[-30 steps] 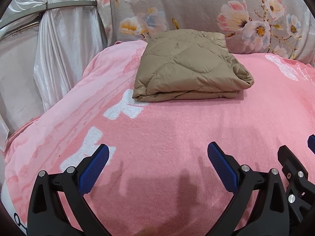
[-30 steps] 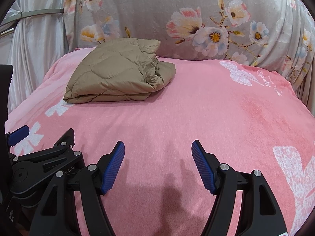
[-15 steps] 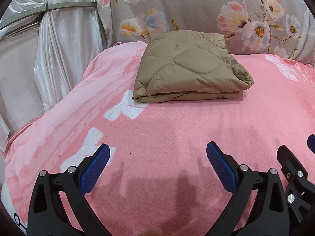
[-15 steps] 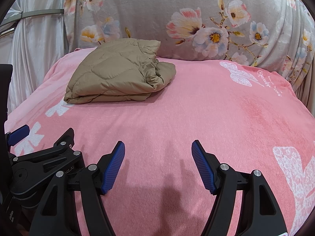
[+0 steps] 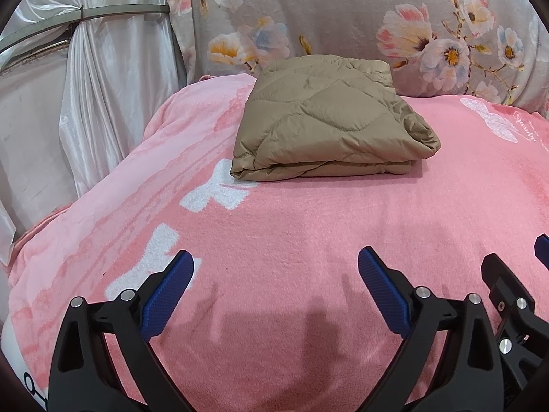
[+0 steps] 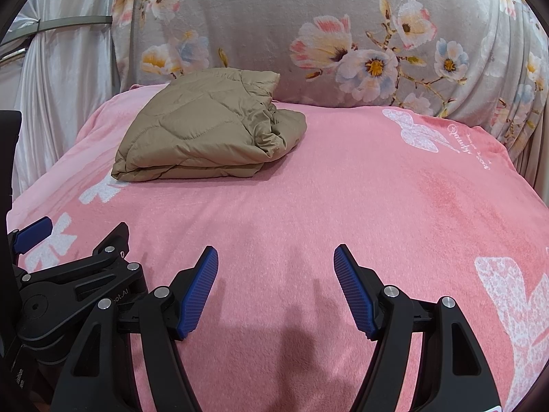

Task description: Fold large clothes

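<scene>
Folded tan quilted jacket (image 5: 329,120) lies well beyond both wide-open, empty tongs: left tongs (image 5: 274,288), right tongs (image 6: 276,281).

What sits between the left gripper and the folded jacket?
Nothing but bare pink blanket with a white print patch: the left wrist view shows the open left gripper well short of the tan jacket.

A home bedroom. A pink fleece blanket (image 5: 308,240) covers the bed. Floral bedding (image 6: 308,17) fills the top; satin curtains (image 5: 103,103) hang upper left
</scene>
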Action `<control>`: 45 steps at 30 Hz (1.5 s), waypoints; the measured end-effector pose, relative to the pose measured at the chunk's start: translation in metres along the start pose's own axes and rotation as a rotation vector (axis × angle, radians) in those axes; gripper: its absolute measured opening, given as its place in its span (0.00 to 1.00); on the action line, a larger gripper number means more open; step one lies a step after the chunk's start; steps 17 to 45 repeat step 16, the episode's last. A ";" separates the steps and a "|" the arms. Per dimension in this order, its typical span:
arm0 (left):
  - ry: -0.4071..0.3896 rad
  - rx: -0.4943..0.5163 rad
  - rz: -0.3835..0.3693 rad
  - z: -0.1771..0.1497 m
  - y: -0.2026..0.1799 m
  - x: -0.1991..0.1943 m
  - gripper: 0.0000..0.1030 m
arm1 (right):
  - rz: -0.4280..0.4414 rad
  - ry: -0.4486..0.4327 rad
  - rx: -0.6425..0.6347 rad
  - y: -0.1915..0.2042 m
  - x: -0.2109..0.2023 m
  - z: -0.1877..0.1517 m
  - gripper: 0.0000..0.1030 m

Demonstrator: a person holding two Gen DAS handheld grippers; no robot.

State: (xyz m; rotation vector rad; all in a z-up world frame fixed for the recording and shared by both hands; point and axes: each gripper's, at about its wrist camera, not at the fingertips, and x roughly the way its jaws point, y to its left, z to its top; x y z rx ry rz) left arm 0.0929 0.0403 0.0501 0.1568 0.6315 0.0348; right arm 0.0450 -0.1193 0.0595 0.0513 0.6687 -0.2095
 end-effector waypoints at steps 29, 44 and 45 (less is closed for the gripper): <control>-0.004 0.001 -0.009 0.000 -0.002 0.003 0.91 | -0.001 -0.002 -0.001 0.000 0.000 -0.001 0.66; -0.004 0.001 -0.009 0.000 -0.002 0.003 0.91 | -0.001 -0.002 -0.001 0.000 0.000 -0.001 0.66; -0.004 0.001 -0.009 0.000 -0.002 0.003 0.91 | -0.001 -0.002 -0.001 0.000 0.000 -0.001 0.66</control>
